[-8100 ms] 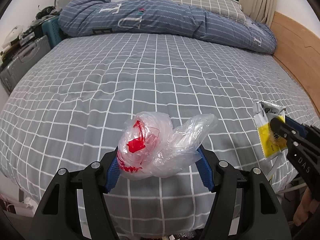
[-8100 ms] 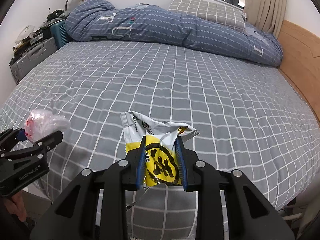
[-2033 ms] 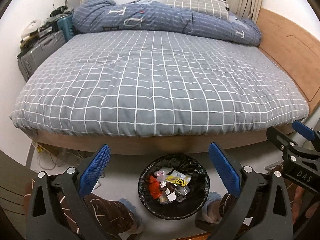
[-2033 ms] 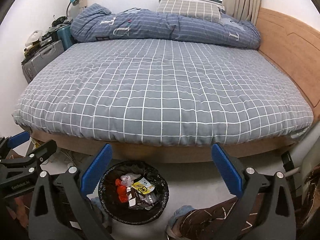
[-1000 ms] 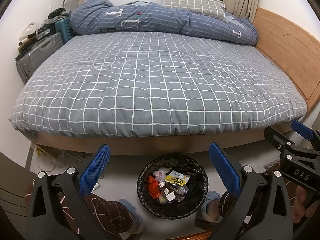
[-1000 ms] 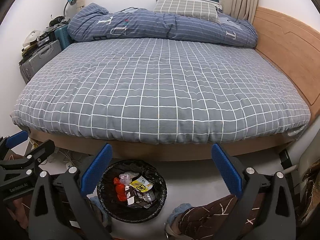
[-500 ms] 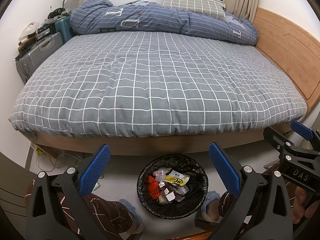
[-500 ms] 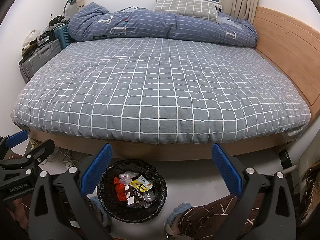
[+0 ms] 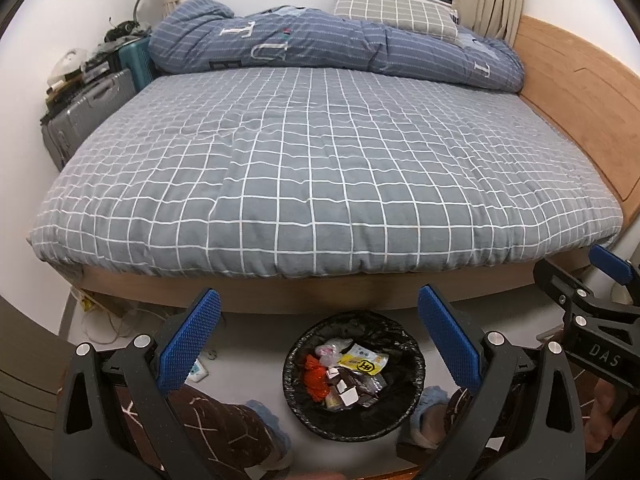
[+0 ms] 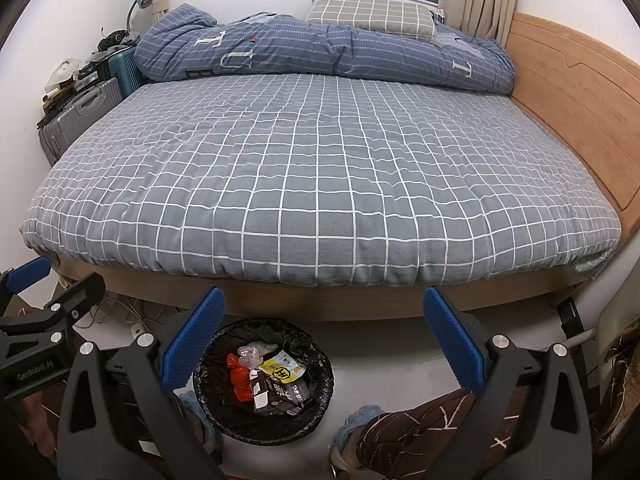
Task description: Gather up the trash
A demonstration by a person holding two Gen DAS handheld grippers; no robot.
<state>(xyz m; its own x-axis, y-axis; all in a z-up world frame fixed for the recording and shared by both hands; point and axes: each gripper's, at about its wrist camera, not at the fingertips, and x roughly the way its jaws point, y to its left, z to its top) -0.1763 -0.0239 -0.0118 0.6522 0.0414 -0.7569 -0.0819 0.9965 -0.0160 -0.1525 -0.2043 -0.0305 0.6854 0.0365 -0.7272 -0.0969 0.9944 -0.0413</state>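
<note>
Black-lined round bin point(image 9: 354, 376) holds crinkly wrappers w/ left tool point(image 9: 320, 346) & right tool point(image 10: 325, 346) both spread wide.

White letters "DAS" stand on the black body of the right gripper point(image 9: 612, 276) as it shows at the edge of the left wrist view. "GenRobot.AI" is printed on the left gripper point(image 10: 40, 280) in the right wrist view. The blue duvet point(image 10: 320, 50) carries large pale letters, "T", "U" and another "T". The yellow wrapper point(image 9: 363, 363) in the trash bin point(image 9: 416, 392) bears a black round logo, too small to read.
</note>
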